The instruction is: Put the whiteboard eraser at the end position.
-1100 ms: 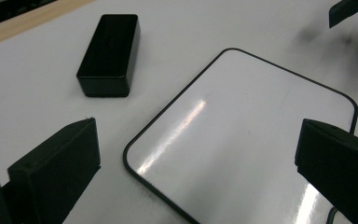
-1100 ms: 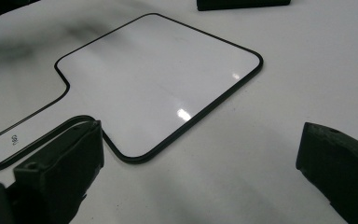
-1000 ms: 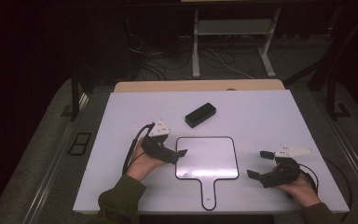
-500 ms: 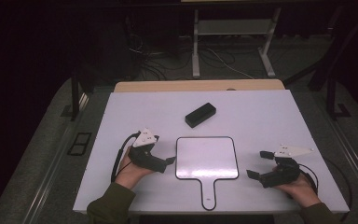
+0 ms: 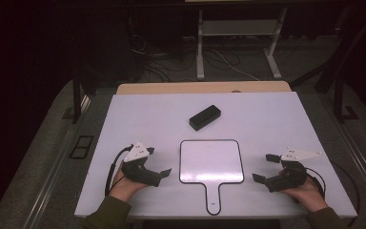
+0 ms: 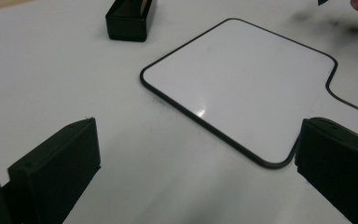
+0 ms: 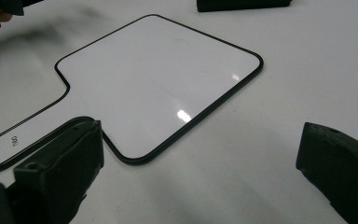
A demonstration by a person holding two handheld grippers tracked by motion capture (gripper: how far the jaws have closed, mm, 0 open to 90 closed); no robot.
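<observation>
White tabletop: handled whiteboard paddle lying flat at centre, black eraser block beyond it. Left gripper and right gripper flank the paddle, jaws spread, empty. Risk: thin flat edge may slide instead of lifting.

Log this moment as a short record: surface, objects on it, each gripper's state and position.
surface: white tabletop
board: white paddle-shaped board with black rim, lying flat at centre, handle toward the person
block: black rectangular block, lying beyond the board, apart from it
left gripper: open, holding nothing, to the left of the board
right gripper: open, holding nothing, to the right of the board
contact: neither gripper touches the board in the high view
</observation>
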